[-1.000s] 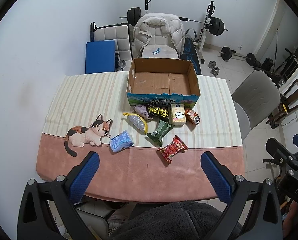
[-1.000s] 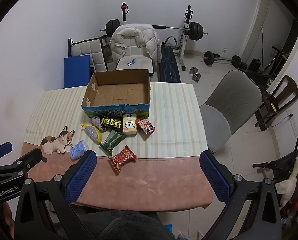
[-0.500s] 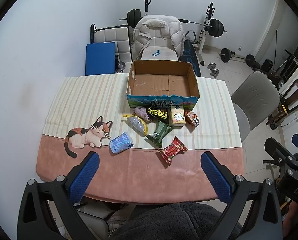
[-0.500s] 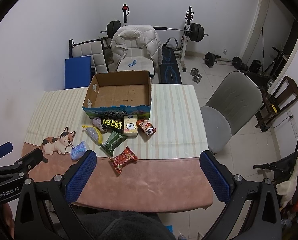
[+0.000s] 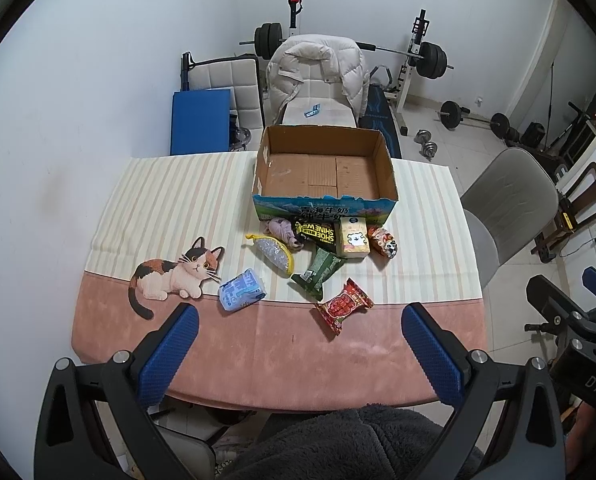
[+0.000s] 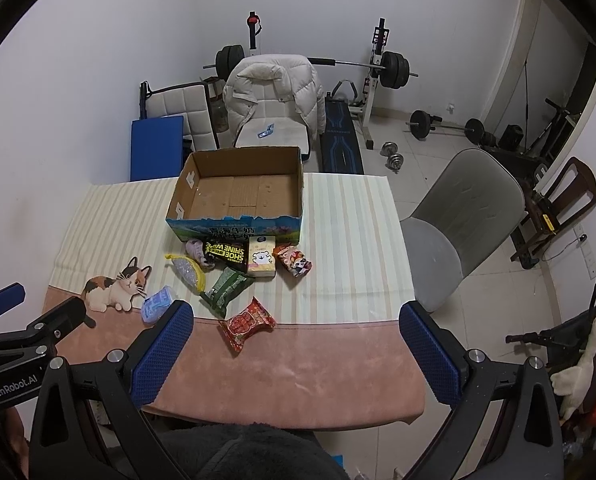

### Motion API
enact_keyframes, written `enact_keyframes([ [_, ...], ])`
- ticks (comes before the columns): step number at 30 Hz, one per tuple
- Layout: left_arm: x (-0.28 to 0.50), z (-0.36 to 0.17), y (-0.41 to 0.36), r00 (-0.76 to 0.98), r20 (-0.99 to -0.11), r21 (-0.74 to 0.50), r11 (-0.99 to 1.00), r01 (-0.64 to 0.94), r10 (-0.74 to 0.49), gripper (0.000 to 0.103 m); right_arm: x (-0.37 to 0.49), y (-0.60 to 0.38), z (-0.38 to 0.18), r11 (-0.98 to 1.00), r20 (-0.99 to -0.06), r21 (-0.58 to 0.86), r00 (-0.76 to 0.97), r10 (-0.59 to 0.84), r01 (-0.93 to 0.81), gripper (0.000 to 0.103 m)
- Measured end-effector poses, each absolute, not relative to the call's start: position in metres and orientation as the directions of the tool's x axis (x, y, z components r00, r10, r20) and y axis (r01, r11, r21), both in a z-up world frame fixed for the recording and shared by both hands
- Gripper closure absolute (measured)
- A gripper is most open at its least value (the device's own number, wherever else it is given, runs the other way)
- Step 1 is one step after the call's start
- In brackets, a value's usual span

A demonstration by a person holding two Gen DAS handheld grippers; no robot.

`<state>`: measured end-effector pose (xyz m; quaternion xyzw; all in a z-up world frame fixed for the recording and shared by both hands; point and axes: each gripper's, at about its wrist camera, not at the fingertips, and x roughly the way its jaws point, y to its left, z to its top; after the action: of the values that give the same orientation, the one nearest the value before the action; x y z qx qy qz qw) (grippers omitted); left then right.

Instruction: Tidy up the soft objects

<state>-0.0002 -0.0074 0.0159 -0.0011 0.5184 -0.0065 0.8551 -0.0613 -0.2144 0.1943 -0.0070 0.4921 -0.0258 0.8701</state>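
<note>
An open, empty cardboard box (image 5: 324, 168) (image 6: 237, 192) stands at the table's far middle. In front of it lie several soft packets: a red snack pack (image 5: 344, 306) (image 6: 247, 320), a green pack (image 5: 318, 272), a light blue tissue pack (image 5: 241, 289), a yellow-rimmed pouch (image 5: 274, 254), a black "SHOE SHINE" pack (image 5: 314, 234), a cream bear pack (image 5: 353, 237), a small red pack (image 5: 382, 241) and a pink cloth (image 5: 281, 230). My left gripper (image 5: 298, 332) and right gripper (image 6: 295, 330) are both open and empty, high above the table's near edge.
The table (image 5: 257, 352) has a striped and pink cloth with a printed cat (image 5: 173, 274). A grey chair (image 6: 458, 220) stands to the right. A chair with a white jacket (image 5: 318, 76) and gym weights (image 5: 430, 58) lie behind the table.
Both grippers have drifted slightly; the view of the table shifted a little. Nothing on the table moved and both grippers stayed open.
</note>
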Motion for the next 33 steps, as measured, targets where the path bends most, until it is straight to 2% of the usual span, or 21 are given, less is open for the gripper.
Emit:
enact_keyframes([
  [33,0.0031,0.0182,-0.0119,0.488,-0.873,-0.002,1.0,-0.003,0.0,0.0,-0.0555,-0.2188,0.1909,1.0,-0.846,-0.015,0.533,-0.019,0.012,0.0],
])
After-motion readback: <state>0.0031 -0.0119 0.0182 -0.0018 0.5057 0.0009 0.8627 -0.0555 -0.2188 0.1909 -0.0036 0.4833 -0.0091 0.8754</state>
